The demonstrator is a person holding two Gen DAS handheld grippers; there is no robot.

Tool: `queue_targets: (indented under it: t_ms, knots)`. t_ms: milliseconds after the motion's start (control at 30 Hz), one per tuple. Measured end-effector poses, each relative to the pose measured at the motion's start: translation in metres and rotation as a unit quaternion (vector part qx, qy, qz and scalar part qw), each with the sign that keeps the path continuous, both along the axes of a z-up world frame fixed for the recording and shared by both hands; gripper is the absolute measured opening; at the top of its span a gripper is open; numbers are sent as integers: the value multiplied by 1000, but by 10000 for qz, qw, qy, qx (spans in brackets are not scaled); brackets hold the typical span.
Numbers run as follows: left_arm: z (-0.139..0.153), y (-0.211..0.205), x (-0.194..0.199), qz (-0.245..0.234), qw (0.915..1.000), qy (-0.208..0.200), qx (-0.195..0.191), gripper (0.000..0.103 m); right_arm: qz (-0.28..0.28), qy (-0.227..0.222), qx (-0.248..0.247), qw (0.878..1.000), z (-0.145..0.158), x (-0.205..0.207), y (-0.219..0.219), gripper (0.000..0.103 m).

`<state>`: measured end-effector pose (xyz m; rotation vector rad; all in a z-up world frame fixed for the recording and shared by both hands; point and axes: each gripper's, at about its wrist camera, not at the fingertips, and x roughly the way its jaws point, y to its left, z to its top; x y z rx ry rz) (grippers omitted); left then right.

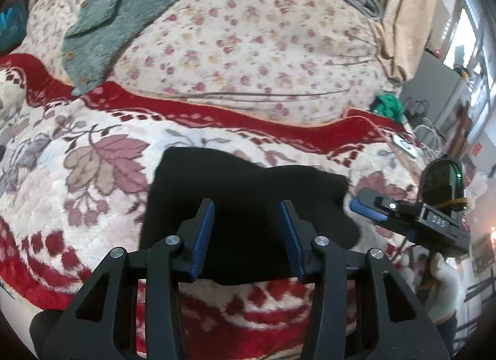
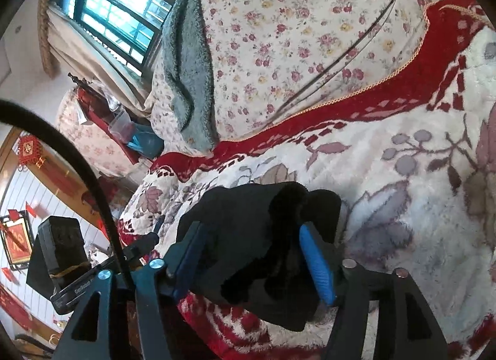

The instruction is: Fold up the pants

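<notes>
The black pants [image 1: 245, 199] lie folded into a compact block on the red-and-white floral blanket [image 1: 93, 180]. My left gripper [image 1: 246, 208] is open, its blue-padded jaws hovering over the near part of the block and holding nothing. My right gripper [image 2: 251, 230] is open too, with jaws spread around the folded black pants [image 2: 248, 236]; a raised fold of cloth stands between them. The right gripper [image 1: 359, 205] also shows in the left wrist view, at the block's right edge. The left gripper [image 2: 152, 239] shows at the left in the right wrist view.
A floral quilt [image 1: 248, 34] lies behind the blanket, with a grey-green fleece garment [image 1: 124, 10] on it. A green item [image 1: 387, 106] and a small white device [image 1: 404, 144] sit at the bed's right edge. A window [image 2: 117, 6] and curtain [image 2: 77, 44] stand beyond.
</notes>
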<state>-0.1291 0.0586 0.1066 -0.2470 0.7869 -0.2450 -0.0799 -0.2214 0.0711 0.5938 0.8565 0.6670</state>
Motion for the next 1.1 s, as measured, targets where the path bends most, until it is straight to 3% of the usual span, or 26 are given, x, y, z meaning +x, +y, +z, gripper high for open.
queue_targets:
  t_ms: [167,267,333,367,433,533,700,833,1000,1100]
  knots:
    - [-17,12,17,270,9994,181,-87,43,-104,162,-358,9992,-12,15,7,68]
    - [-22,14,30,398,9990,192,13,43,21,185,-74,9998,-20,25,12,66]
    - [-27,15,42,455,9987,224,10,43,140,64,-34,9999,-22,28,20,42]
    - [-31,14,50,466,9985,280,67,43,251,-27,-104,9996,-21,29,26,40]
    - [-37,12,59,478,9982,327,149,43,349,-271,-244,9987,-20,29,34,25]
    - [-44,9,69,497,9976,441,208,43,374,-498,-244,9978,-14,28,35,15]
    - [-37,1,68,396,9983,372,200,43,482,-1086,-563,9913,19,15,37,11]
    - [-39,-6,66,309,9986,354,252,43,312,-1115,-1240,9855,15,7,37,11]
    - [-50,-19,62,294,9971,157,682,43,-180,-486,-1445,9881,-24,15,13,12]
    - [-51,-21,61,306,9961,130,813,43,-321,-501,-1420,9881,-20,9,3,16]
